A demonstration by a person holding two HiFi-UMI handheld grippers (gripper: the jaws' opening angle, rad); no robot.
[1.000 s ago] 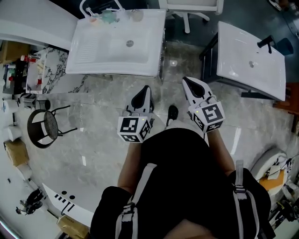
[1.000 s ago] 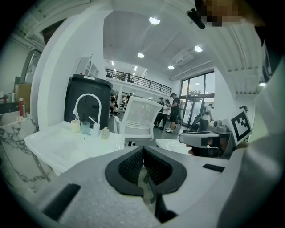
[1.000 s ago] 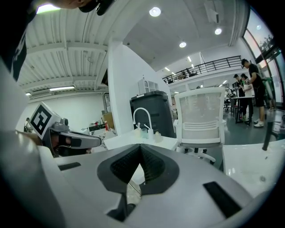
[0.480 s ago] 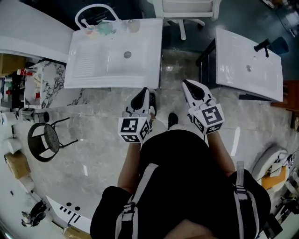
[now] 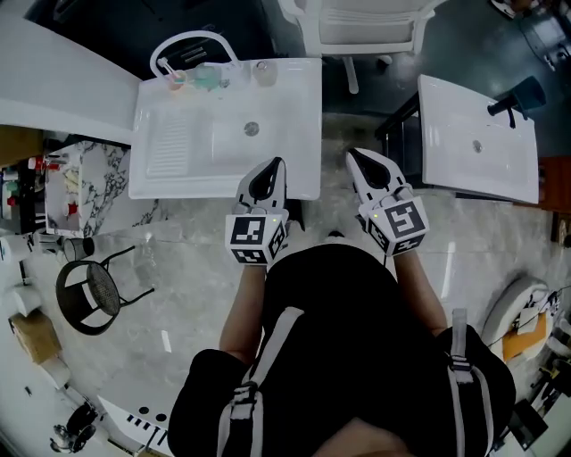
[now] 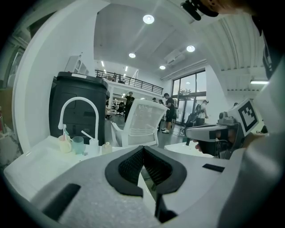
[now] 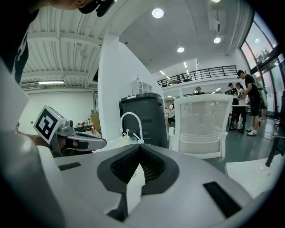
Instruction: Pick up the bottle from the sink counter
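The small containers [image 5: 207, 77] at the back edge of the sink [image 5: 169, 147] are too small to be told apart from above. The chair [image 5: 366, 22] is cut off by the upper edge.

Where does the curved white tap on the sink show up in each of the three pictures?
Head view: the tap arches at the top left, behind the sink.
Left gripper view: the tap stands at the left, large.
Right gripper view: the tap is small, just left of centre.
Shared landmark: the white chair, right of the tap everywhere.
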